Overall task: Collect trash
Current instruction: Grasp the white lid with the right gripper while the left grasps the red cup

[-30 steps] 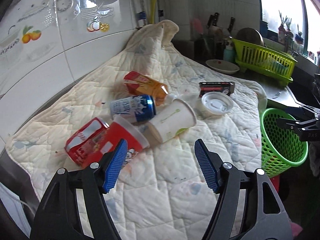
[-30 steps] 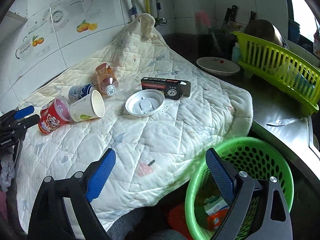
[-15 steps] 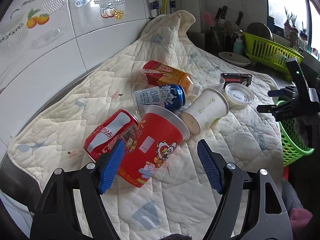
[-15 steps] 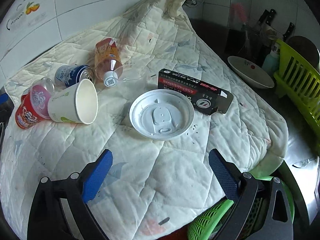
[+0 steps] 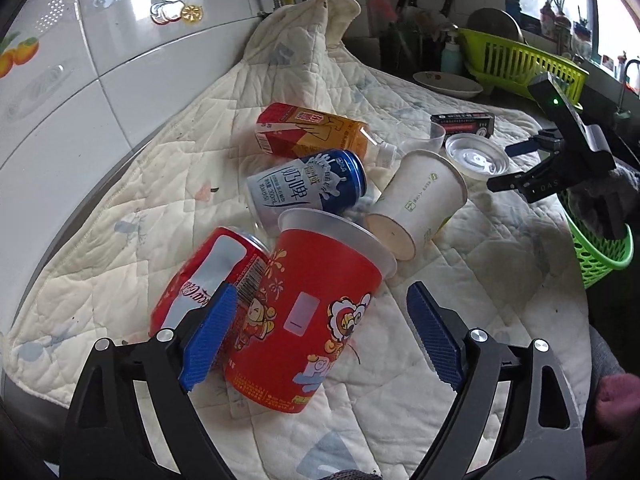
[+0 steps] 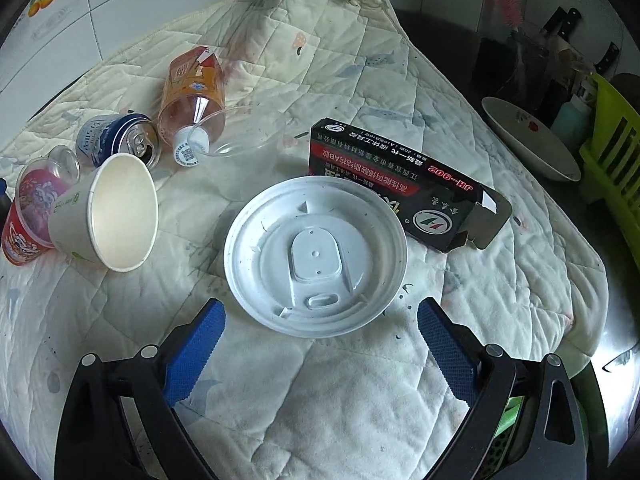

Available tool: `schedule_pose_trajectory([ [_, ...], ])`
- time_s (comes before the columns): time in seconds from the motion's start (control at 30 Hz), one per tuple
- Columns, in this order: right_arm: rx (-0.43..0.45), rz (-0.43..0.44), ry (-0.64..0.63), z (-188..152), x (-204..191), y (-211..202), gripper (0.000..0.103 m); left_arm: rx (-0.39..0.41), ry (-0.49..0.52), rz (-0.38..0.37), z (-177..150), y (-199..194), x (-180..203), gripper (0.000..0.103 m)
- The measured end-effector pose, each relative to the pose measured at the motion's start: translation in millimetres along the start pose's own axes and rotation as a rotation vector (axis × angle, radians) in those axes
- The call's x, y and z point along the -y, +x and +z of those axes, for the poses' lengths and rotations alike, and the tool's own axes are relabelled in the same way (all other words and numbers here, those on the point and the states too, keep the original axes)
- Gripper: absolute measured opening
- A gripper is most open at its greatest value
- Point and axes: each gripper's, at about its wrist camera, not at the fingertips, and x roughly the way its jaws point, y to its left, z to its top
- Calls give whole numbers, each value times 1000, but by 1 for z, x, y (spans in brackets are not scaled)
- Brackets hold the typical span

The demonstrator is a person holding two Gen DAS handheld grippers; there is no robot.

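Note:
Trash lies on a quilted cloth (image 5: 480, 280). In the left wrist view my open left gripper (image 5: 318, 338) straddles a red plastic cup (image 5: 312, 312) lying on its side, beside a red cola can (image 5: 204, 276). Beyond lie a blue-and-white can (image 5: 308, 184), an orange drink bottle (image 5: 312, 132) and a white paper cup (image 5: 416, 208). In the right wrist view my open right gripper (image 6: 320, 344) hovers just short of a white plastic lid (image 6: 316, 256), with a black carton (image 6: 400, 184) behind it. A green basket (image 5: 600, 256) sits at the right.
A clear plastic cup (image 6: 240, 136) lies by the bottle's cap. A white dish (image 6: 528, 140) and a yellow-green dish rack (image 5: 520, 60) stand on the dark counter beyond the cloth. A tiled wall (image 5: 100, 80) runs along the left. Knives stand at the back.
My left gripper has moved in on the red cup, which now lies between its fingers. My right gripper has left the basket and come down over the white lid.

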Motion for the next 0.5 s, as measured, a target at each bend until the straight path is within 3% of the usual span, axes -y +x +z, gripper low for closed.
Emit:
schedule_pose_trajectory([
  [0.17,-6,21,-4,3,-2,6,94,-52,67,3,4,18,5,85],
  [0.5,-7,31,-14,12,-5,17,94,-112,97,14,3,41,4,85],
])
